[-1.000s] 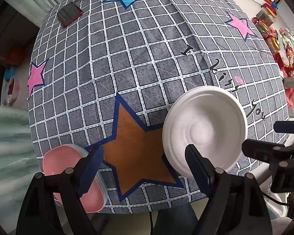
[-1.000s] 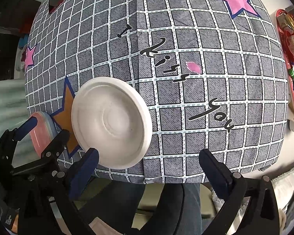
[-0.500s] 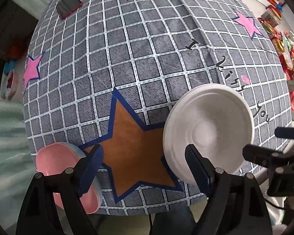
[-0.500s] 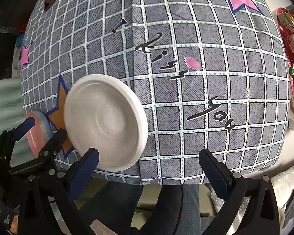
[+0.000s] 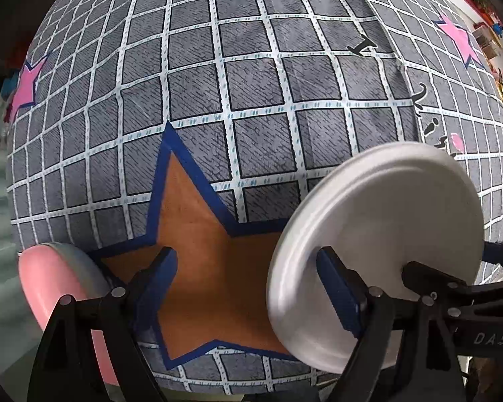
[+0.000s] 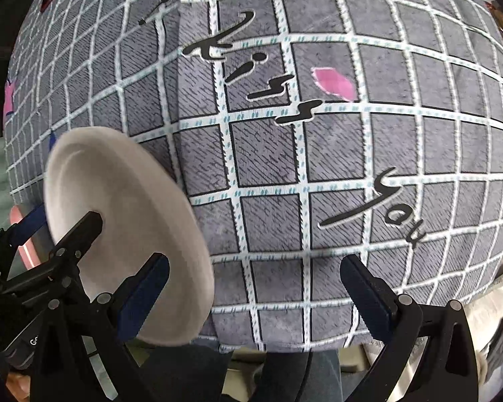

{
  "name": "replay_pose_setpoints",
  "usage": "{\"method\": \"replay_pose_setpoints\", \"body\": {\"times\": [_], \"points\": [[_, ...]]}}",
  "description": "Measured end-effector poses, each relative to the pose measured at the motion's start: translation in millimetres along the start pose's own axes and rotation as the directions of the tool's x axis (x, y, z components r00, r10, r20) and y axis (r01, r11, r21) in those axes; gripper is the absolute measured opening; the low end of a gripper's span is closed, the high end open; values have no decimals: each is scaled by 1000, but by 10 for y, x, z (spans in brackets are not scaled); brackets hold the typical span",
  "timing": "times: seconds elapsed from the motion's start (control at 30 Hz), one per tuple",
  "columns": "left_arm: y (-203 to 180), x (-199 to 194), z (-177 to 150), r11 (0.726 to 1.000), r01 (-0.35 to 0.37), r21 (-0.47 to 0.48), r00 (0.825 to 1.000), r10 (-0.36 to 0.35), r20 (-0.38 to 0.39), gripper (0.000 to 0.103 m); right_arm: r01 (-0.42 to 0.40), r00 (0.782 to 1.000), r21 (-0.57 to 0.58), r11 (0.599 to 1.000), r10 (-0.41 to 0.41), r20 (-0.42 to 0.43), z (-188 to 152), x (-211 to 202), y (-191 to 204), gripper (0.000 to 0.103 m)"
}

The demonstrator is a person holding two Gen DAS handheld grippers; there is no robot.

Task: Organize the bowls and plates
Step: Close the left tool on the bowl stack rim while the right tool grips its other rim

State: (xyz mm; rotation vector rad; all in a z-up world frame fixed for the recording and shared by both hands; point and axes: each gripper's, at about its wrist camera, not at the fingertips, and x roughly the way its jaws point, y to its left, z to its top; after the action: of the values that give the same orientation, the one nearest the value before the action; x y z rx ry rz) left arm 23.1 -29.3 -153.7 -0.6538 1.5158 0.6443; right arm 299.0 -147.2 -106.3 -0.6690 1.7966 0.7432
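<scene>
Left gripper (image 5: 246, 288): jaws are held wide apart, nothing between the blue pads. One pad is seen over the orange star (image 5: 201, 244) printed on the cloth; the other is seen in front of the near rim of the white plate (image 5: 385, 234). Whether that pad touches the plate cannot be told.

Right gripper (image 6: 255, 291): jaws are likewise spread wide, with only tablecloth (image 6: 318, 154) showing between them. Its left pad is seen in front of the white plate's lower edge; contact cannot be told.

White plate (image 6: 117, 221): round, plain matte white, shallow, with a raised rim and a faint ring in the well. It is found near the front edge of the table, between the two grippers, partly over one point of the orange star. Motion blur is noted on it in both views.

Pink plate (image 5: 53, 294): a pink face with a pale greyish edge is seen at the near left corner of the table, behind the left gripper's outer finger. It looks like more than one piece stacked, but this cannot be settled.

Farther back, the grey checked cloth is marked with white grid lines, pink stars (image 5: 23, 88) and black script lettering (image 6: 251, 67).
</scene>
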Motion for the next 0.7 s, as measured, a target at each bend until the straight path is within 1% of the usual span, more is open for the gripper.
{"method": "replay_pose_setpoints", "body": {"times": [0.03, 0.07, 0.1, 0.23, 0.4, 0.47, 0.53, 0.57, 0.7], "points": [[-4, 11, -2, 1000, 7, -2, 1000, -7, 5, 92, 1, 1000, -2, 1000, -1, -3, -5, 52, 0, 103], [1, 35, -1, 1000, -6, -3, 1000, 6, 7, 100, -6, 1000, 0, 1000, 6, -3, -14, 92, -11, 103], [15, 66, -9, 1000, -24, -9, 1000, 24, 6, 103, -18, 1000, 7, 1000, 18, -3, -20, 125, -40, 103], [82, 164, -33, 999, 17, -30, 1000, -18, -8, 103, -3, 1000, 5, 1000, 3, 16, -20, 138, -105, 103], [409, 312, -82, 991, 83, -105, 995, -88, -44, 103, -3, 1000, 36, 999, 2, 19, 105, 118, -218, 103], [447, 336, -113, 991, 82, -104, 995, -87, -49, 103, 0, 1000, 51, 999, -1, 11, 169, 68, -202, 103], [486, 353, -141, 991, 83, -103, 995, -89, -52, 103, 4, 1000, 43, 999, -4, -8, 266, 82, -172, 103], [534, 365, -84, 991, 84, -102, 995, -90, -53, 103, 4, 1000, 43, 999, -3, -12, 306, 94, -174, 103], [540, 365, -49, 991, 87, -101, 995, -92, -46, 103, 6, 1000, 41, 999, -6, -8, 417, 126, -141, 103]]}}
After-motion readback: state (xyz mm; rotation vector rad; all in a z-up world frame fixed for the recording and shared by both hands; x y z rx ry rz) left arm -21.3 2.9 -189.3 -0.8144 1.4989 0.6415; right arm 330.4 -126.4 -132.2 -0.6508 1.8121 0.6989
